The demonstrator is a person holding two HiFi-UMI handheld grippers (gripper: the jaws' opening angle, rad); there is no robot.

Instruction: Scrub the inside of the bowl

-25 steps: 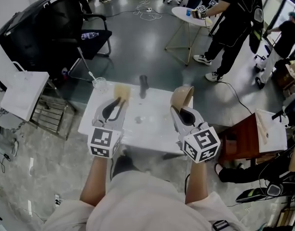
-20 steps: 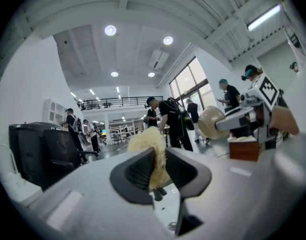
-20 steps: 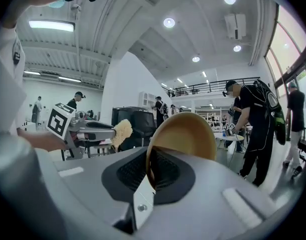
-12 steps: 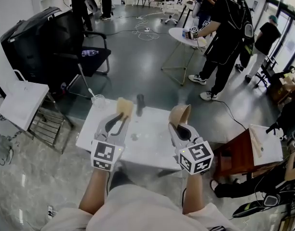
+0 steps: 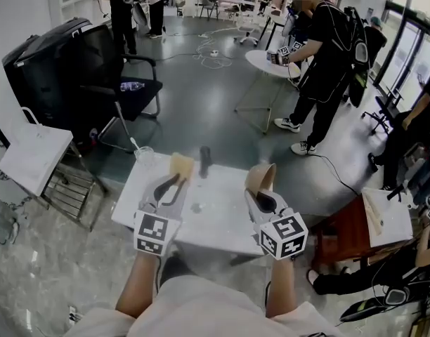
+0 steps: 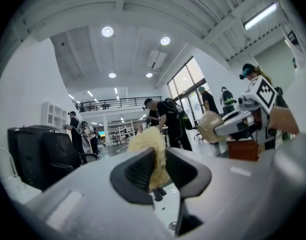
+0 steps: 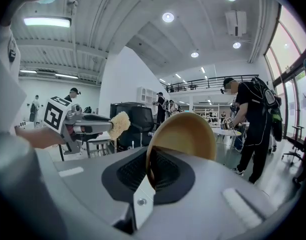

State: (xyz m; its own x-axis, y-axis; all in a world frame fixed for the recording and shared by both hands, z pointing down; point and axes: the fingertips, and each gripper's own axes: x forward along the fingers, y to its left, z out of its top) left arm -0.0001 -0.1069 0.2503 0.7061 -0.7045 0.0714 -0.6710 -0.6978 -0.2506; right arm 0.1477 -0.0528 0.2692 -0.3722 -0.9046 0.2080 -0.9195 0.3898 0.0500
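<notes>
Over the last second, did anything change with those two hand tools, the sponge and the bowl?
Hardly anything. The head camera tipped upward, so the table sits lower in the picture. Nothing was picked up or let go. The left gripper stays clamped on the sponge, and the right gripper stays clamped on the rim of the bowl. Sponge and bowl remain apart above the table.

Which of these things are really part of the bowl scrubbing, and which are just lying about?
In use: yellow sponge, pinched in the left claw; tan bowl, gripped by its rim in the right claw.
Lying about: clear glass and dark object, both on the white table.
</notes>
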